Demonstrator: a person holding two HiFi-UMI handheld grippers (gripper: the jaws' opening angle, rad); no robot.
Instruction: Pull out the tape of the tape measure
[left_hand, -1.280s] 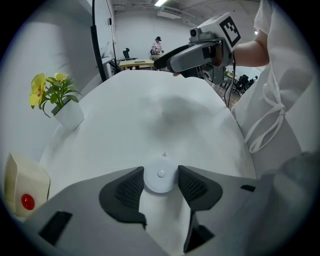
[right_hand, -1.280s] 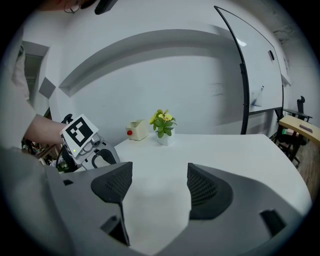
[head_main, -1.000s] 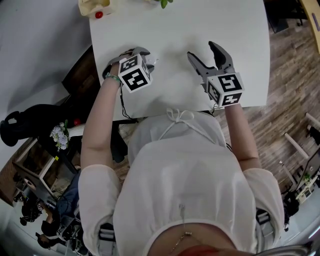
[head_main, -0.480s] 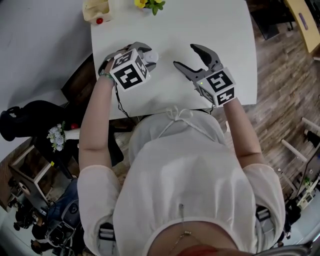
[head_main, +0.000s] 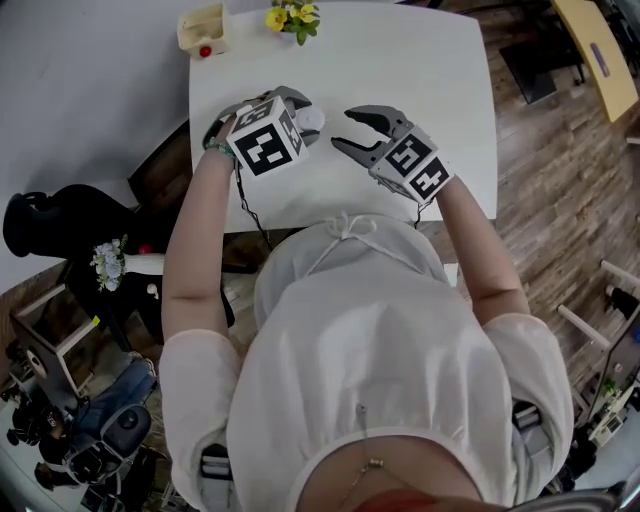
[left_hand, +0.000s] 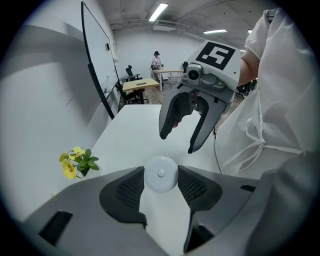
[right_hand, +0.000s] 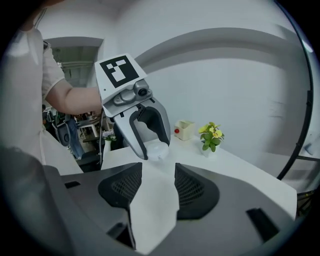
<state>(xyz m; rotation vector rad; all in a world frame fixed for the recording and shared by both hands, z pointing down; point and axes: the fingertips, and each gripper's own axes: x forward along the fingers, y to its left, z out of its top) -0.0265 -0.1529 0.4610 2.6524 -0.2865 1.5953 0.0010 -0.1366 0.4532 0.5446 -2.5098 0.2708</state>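
- A person in a loose white top (head_main: 370, 340) stands at a white tabletop (head_main: 440, 70), seen from above, with a two-jaw gripper in each hand.
- The left gripper (head_main: 305, 115) is closed on the tape measure (left_hand: 160, 175), a small round white case with a button in the middle of its face.
- In the left gripper view, the two dark ribbed pads (left_hand: 131, 187) press on opposite sides of the case, which sits right at the jaw tips.
- A tiny tab (left_hand: 165, 154) sticks out from the far edge of the case, towards the other gripper. No length of tape is drawn out.
- The case is low over the near-left part of the tabletop. Whether it touches the surface cannot be told.
- The right gripper (head_main: 342, 130) is just beside the tape measure, on its right. Its tips point at the case but stay apart from it.
- The right gripper's jaws are closing at this moment and stand partly apart. Nothing is between them. In the right gripper view only bare tabletop shows through the gap.
- Each gripper carries a cube with black-and-white square markers near the person's wrist.
- At the far edge of the tabletop stands a small plant with yellow flowers (head_main: 290, 17).
- Near the far-left corner sits a cream-coloured box (head_main: 203, 28) with a red ball (head_main: 205, 50) on its front.
- A wooden floor (head_main: 560, 200) shows to the right of the tabletop.
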